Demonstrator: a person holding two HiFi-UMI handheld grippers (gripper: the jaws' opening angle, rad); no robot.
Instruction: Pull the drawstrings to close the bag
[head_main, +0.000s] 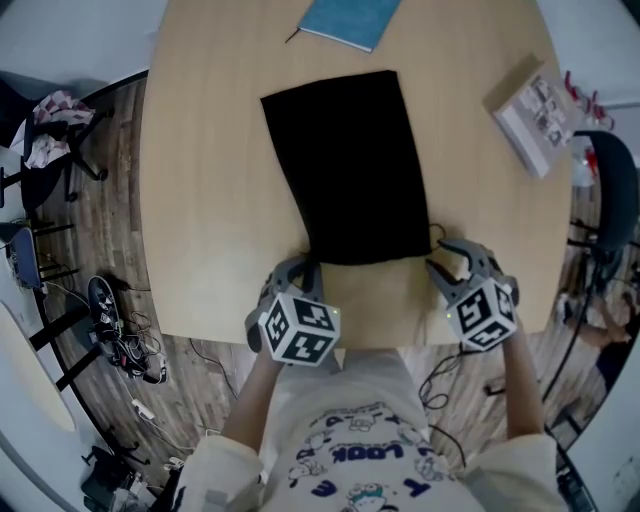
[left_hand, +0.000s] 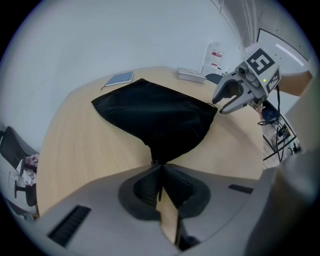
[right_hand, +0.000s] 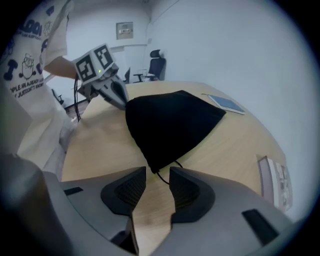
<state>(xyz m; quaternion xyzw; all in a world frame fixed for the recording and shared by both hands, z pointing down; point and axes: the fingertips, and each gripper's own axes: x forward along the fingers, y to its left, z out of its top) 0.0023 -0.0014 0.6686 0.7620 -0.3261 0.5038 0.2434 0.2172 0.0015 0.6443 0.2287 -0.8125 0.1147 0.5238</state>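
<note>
Left hand-held gripper (head_main: 303, 268): jaws pressed together, pinching the gathered near-left corner of the black drawstring bag (head_main: 350, 165). The fabric puckers to a point right at the jaw tips.

Right hand-held gripper (head_main: 447, 258): jaws narrowly apart, holding nothing. The bag's near-right corner sits just at the jaw tips, and a thin black drawstring (right_hand: 162, 176) loops out from that corner onto the wood between them.

The bag lies flat on the round wooden tabletop (head_main: 210, 200), near edge towards the person, between the two grippers.

Beyond the bag: blue notebook (head_main: 350, 20) at the far edge. Far right: printed booklet (head_main: 530, 110), well apart from the bag.
</note>
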